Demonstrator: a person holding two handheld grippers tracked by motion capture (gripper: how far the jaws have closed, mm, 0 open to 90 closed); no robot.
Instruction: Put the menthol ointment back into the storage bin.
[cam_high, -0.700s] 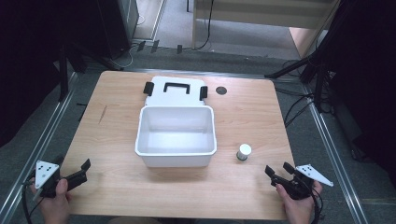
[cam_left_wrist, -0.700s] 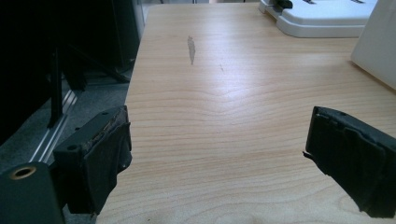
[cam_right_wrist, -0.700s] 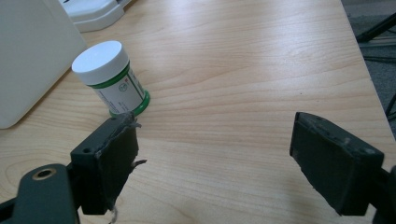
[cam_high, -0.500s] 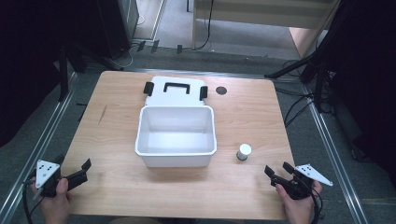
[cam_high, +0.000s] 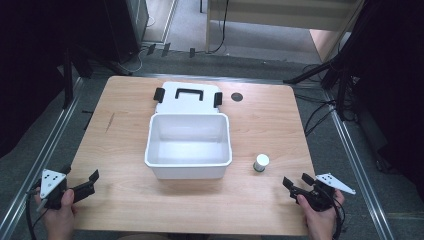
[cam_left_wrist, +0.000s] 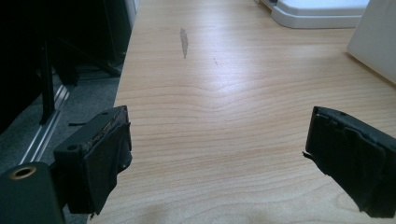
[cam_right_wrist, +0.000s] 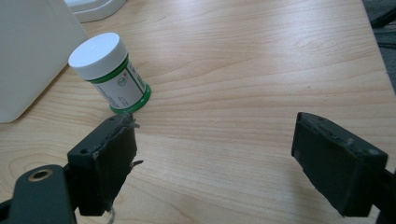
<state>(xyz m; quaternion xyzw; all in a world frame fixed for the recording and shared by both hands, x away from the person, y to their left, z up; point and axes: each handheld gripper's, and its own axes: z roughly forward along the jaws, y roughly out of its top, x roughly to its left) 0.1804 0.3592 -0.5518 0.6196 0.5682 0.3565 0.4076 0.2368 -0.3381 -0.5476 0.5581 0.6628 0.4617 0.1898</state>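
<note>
Jar (cam_right_wrist: 112, 74) upright, white cap up; right gripper (cam_right_wrist: 215, 163) jaws wide, empty

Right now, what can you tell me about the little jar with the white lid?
The little jar is a small round tub with a smooth white lid screwed on and a white label with green bands at top and bottom; it looks like plastic. It stands upright on the wooden table, just right of the open white box and not touching it. Nothing holds it. The right tool sits open nearby, with the jar ahead of its jaws.
</note>
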